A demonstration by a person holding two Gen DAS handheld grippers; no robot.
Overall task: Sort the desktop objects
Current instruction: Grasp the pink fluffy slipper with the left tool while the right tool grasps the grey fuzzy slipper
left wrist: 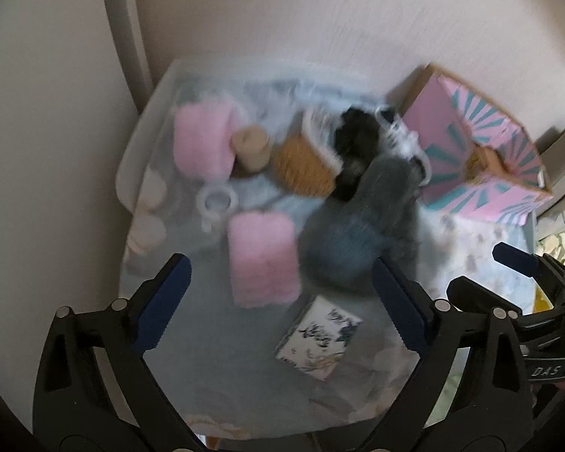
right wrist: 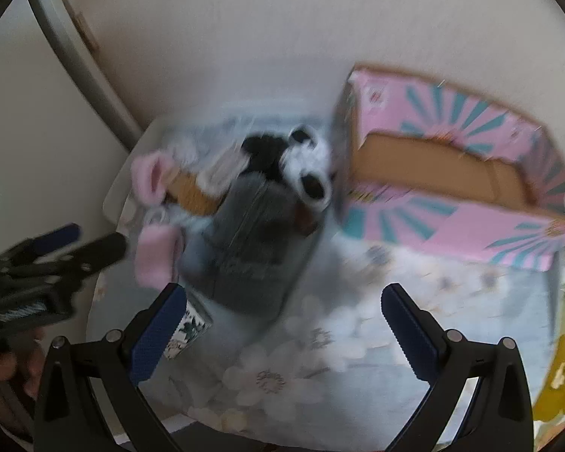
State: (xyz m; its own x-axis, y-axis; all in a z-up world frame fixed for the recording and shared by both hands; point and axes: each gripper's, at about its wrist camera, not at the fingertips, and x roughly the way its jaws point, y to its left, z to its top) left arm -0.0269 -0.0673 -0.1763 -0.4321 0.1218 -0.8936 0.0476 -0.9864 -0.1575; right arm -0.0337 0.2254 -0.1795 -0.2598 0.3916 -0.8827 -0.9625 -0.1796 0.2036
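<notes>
Both jaws apart, empty – left gripper (left wrist: 278, 297) over crowded pink roll (left wrist: 261, 260), right gripper (right wrist: 282, 324) near grey pouch (right wrist: 245, 241); a sloppy close may catch neighbours

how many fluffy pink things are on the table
2. One pink fluffy piece lies at the far left of the table beside a tan roll; the other lies nearer, left of the grey bag. More may be hidden.

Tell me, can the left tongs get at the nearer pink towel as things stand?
Probably yes. The left tongs are open, with the pink towel lying flat just ahead between their fingers. Nothing lies on it; the grey bag sits close beside it, but apparently not over it.
</notes>
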